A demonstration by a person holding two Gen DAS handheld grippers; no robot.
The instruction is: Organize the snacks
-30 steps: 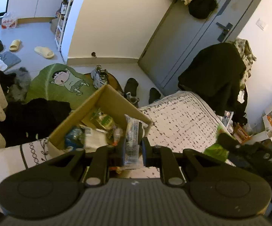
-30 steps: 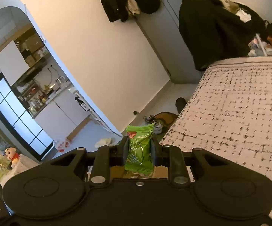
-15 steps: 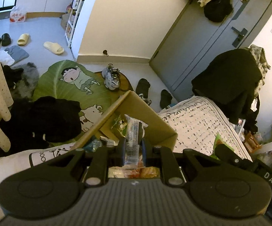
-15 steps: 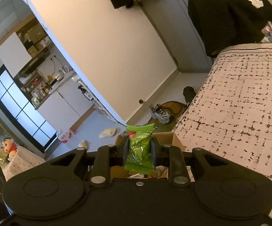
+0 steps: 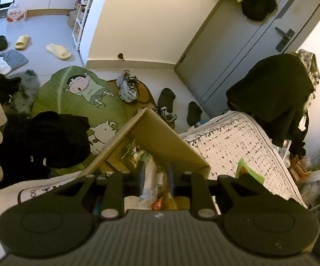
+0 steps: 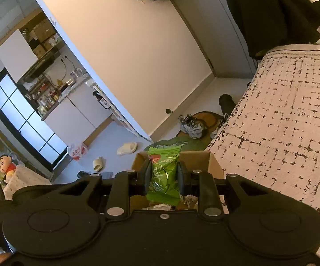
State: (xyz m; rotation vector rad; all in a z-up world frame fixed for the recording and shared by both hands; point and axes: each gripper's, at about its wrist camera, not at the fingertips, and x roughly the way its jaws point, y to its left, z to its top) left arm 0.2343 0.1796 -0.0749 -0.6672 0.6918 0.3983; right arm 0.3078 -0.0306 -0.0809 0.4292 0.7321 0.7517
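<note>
Over box [image 6: 213, 161]: upright green packet [image 6: 163, 175].

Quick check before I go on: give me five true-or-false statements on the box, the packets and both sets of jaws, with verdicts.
1. The right gripper holds a green packet. True.
2. The box stands on the floor. False: it sits on the bed.
3. The box is empty. False: snack packets lie inside it.
4. The left gripper hangs over the open box. True.
5. The left jaws are clamped on a red can. False: they are opening, with a clear wrapper between them.
</note>
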